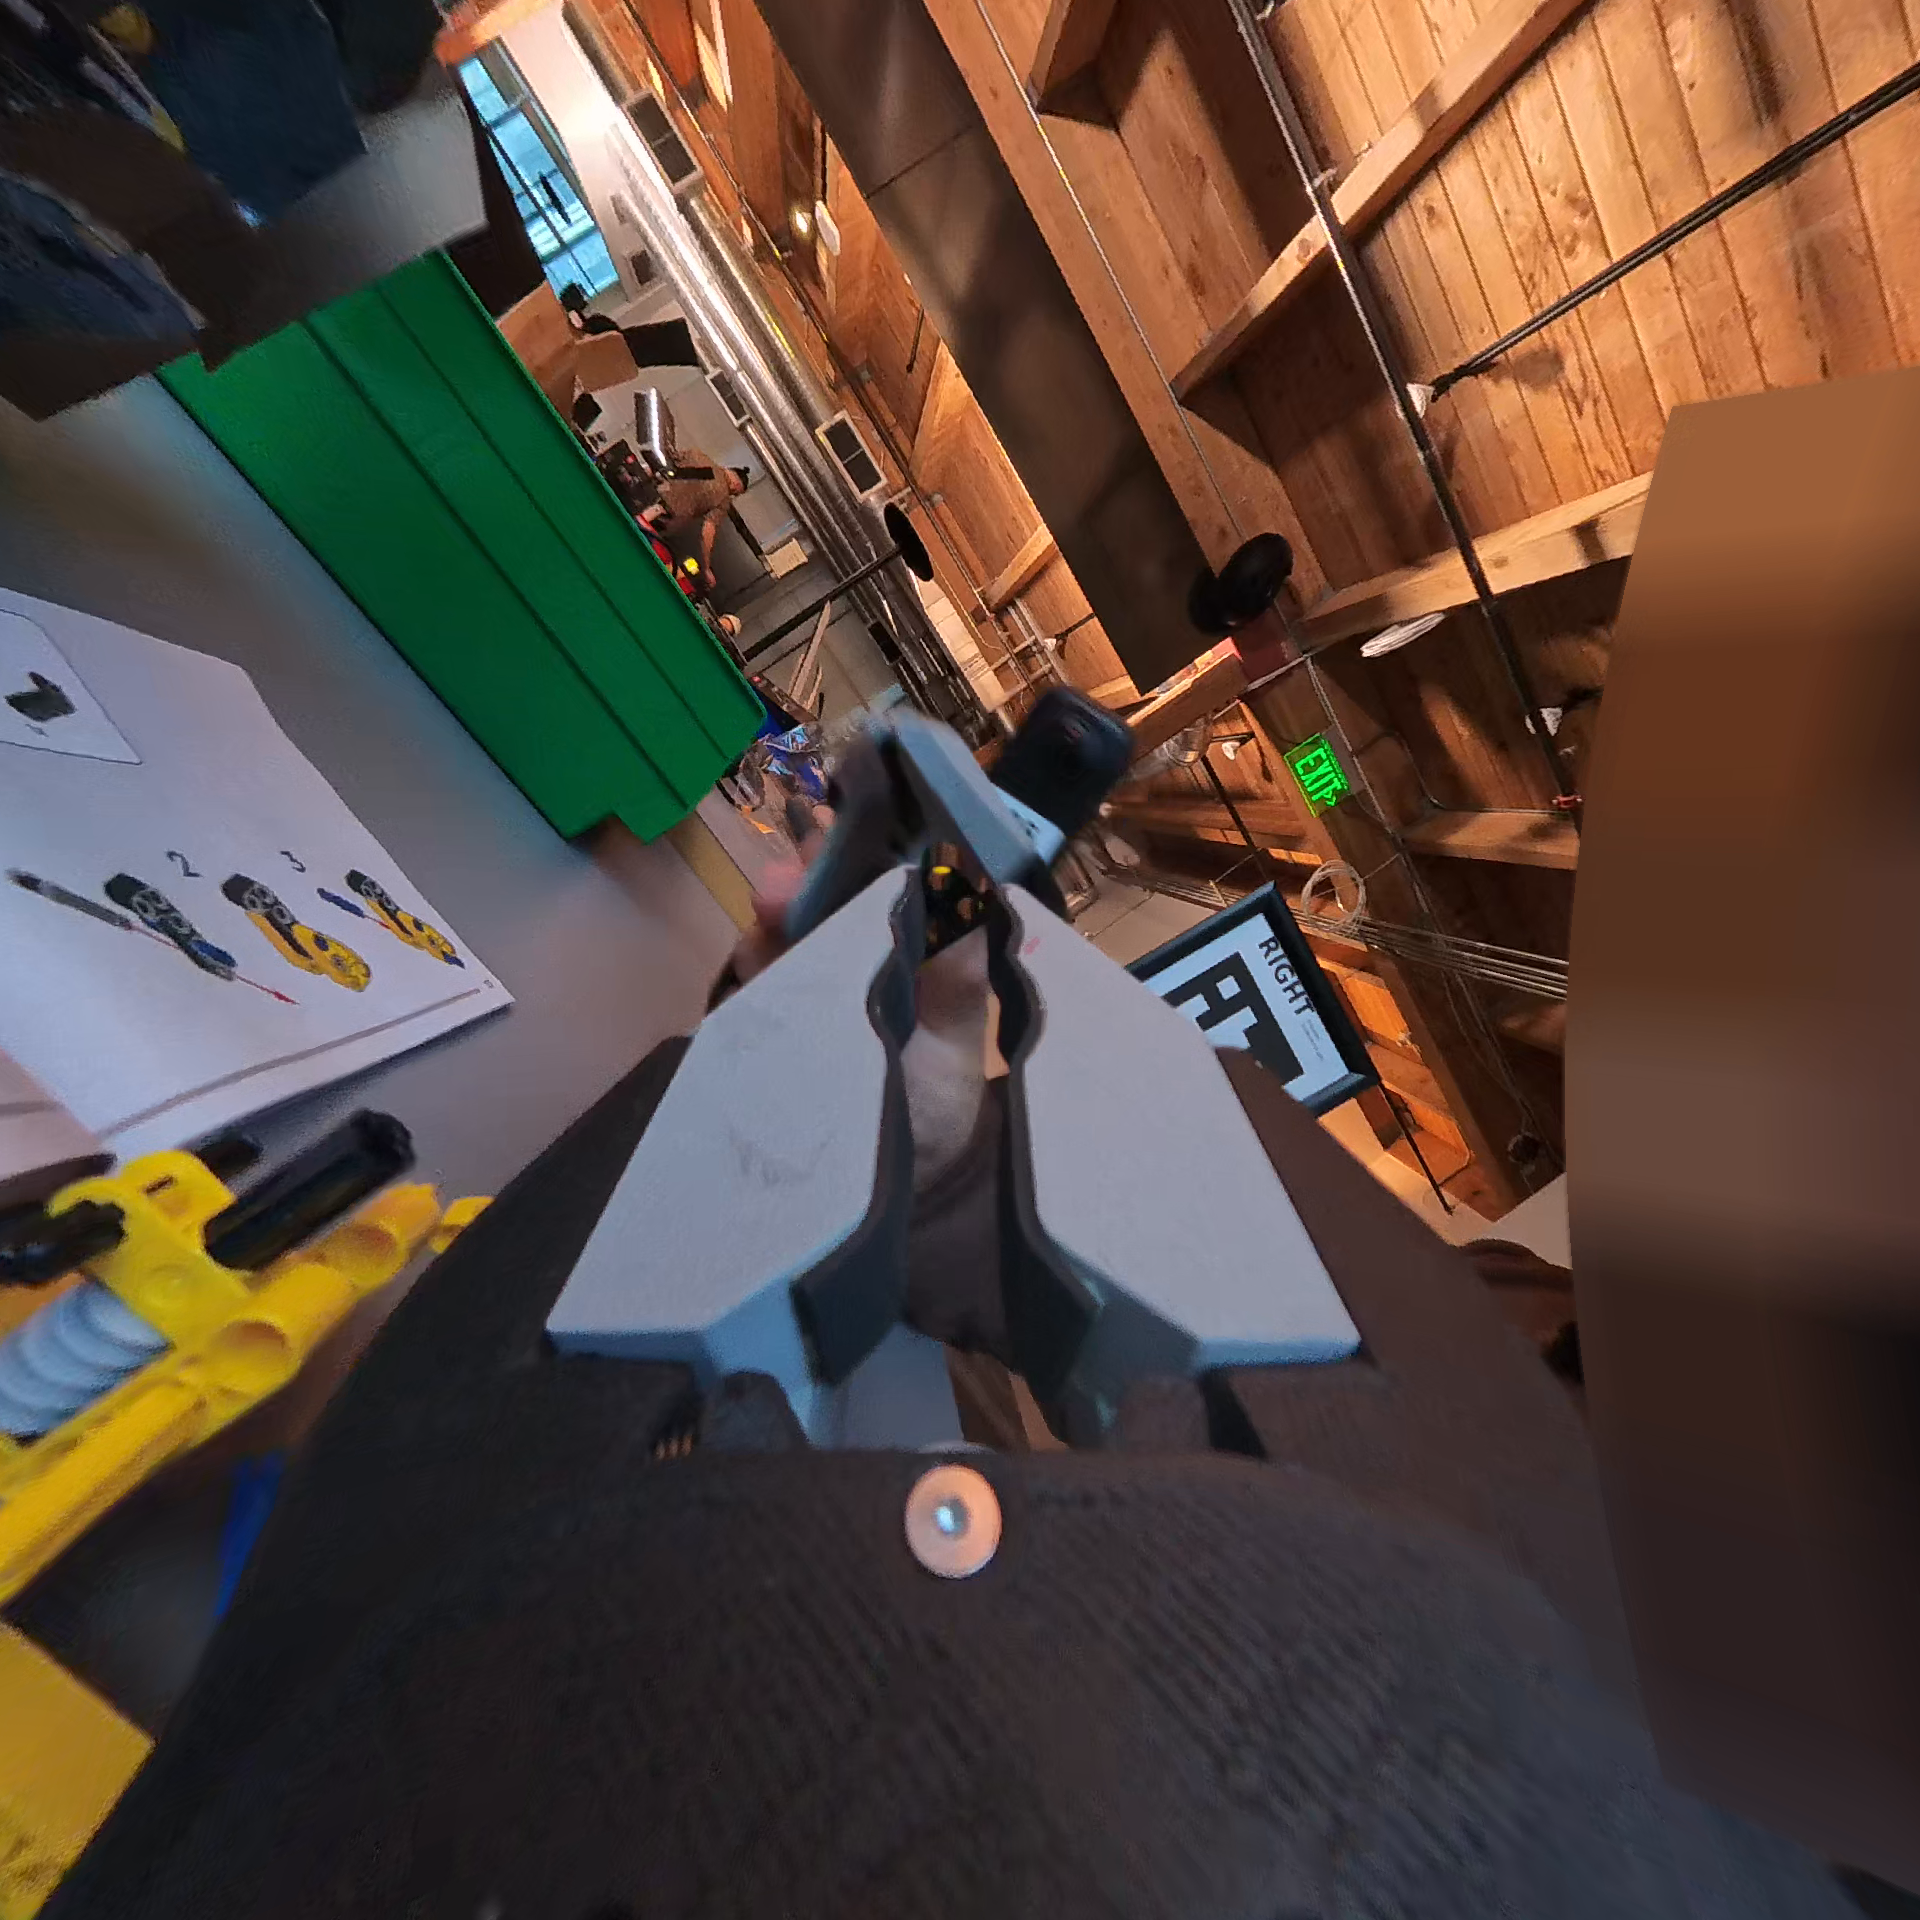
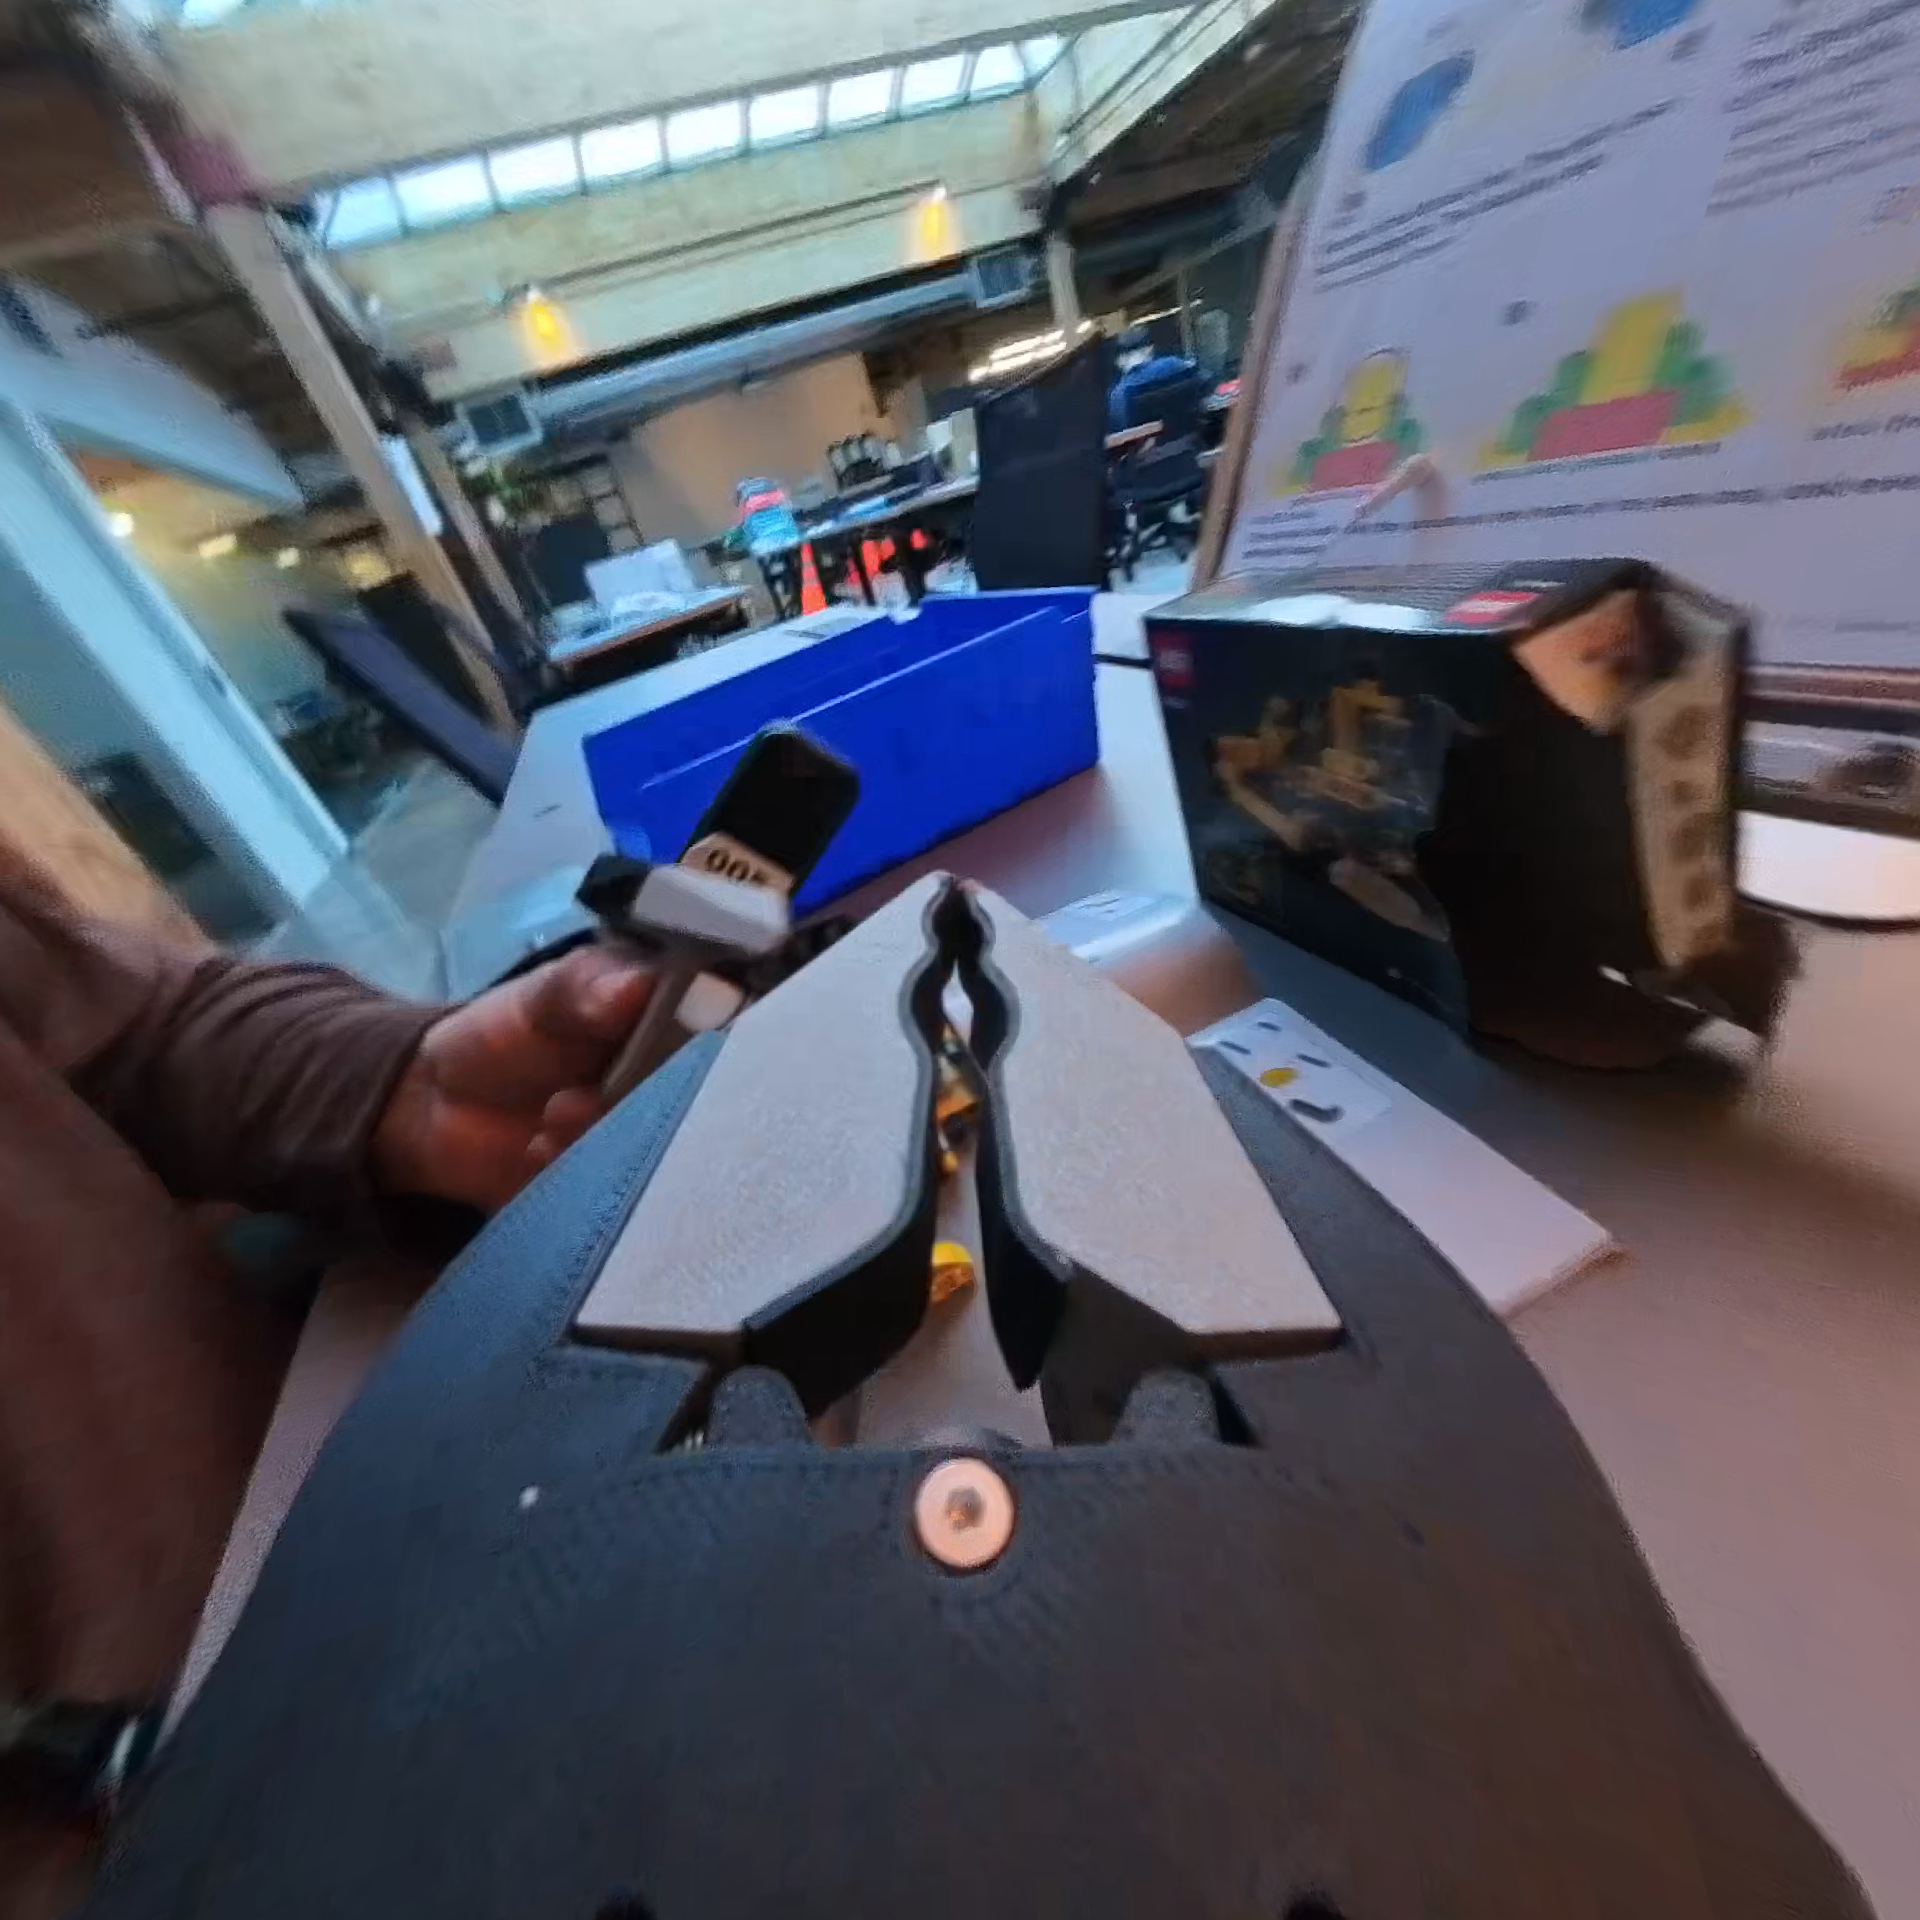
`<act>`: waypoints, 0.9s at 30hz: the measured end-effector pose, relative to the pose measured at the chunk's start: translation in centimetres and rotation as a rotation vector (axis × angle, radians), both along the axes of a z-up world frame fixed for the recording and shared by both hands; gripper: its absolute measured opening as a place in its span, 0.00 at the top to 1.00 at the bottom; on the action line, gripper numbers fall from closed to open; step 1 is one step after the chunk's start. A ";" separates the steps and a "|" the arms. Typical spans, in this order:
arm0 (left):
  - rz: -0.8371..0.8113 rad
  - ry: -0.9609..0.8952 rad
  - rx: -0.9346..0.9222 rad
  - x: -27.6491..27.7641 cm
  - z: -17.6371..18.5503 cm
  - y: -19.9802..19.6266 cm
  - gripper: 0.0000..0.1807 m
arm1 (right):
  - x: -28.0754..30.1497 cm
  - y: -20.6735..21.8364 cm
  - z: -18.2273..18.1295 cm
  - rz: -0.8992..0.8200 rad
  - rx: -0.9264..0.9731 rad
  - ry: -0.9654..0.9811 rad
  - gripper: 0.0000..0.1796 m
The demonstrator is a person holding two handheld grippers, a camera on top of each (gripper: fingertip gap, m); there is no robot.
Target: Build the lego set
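Note:
My left gripper (image 1: pixel 951 914) is raised off the table and shut on a small black and yellow lego piece (image 1: pixel 948 902) at its tips. My right gripper (image 2: pixel 958 914) is shut, its tips almost touching with nothing visible between them. It meets the left gripper tip to tip and shows in the left wrist view (image 1: pixel 935 810). Through the gap between its fingers I see the black and yellow piece (image 2: pixel 951 1101) below. The left gripper (image 2: pixel 707 914), held by a hand (image 2: pixel 520 1070), shows in the right wrist view. A partly built yellow and black lego assembly (image 1: pixel 156 1278) lies on the table at the lower left.
An open instruction booklet (image 1: pixel 208 883) lies on the grey table beside a green bin (image 1: pixel 468 540). In the right wrist view a blue bin (image 2: pixel 883 717), the dark lego box (image 2: pixel 1403 790), a white sheet (image 2: pixel 1351 1122) and an upright poster board (image 2: pixel 1610 312) stand ahead.

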State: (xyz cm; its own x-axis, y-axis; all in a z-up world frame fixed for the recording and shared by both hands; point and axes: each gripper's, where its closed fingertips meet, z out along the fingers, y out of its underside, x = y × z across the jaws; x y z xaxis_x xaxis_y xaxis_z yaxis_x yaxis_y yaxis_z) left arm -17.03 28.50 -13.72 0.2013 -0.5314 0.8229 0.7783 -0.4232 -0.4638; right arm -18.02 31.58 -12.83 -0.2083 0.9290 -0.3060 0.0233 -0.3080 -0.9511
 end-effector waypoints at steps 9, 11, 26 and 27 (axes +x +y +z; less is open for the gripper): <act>0.097 -0.139 -0.070 -3.5 -0.4 1.2 0.95 | 0.6 -1.6 -0.4 0.075 0.325 -0.040 1.00; 0.100 -0.130 -0.074 -3.1 -0.3 1.4 0.95 | 0.2 -2.1 -1.0 0.021 0.434 -0.074 0.83; 0.112 -0.081 -0.112 -2.8 -0.8 1.3 0.95 | -1.7 -1.9 -3.0 -0.179 0.775 -0.204 0.96; 0.109 -0.038 -0.113 -2.6 -1.0 1.3 0.95 | -1.6 -1.8 -3.1 -0.170 0.779 -0.222 0.96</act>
State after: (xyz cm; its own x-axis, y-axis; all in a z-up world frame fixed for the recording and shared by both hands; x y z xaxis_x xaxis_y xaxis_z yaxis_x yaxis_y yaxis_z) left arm -19.67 29.83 -14.71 0.2205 -0.4118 0.8842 0.8383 -0.3834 -0.3876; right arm -19.62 29.76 -15.96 -0.0562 0.9053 0.4211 0.2485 0.4212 -0.8723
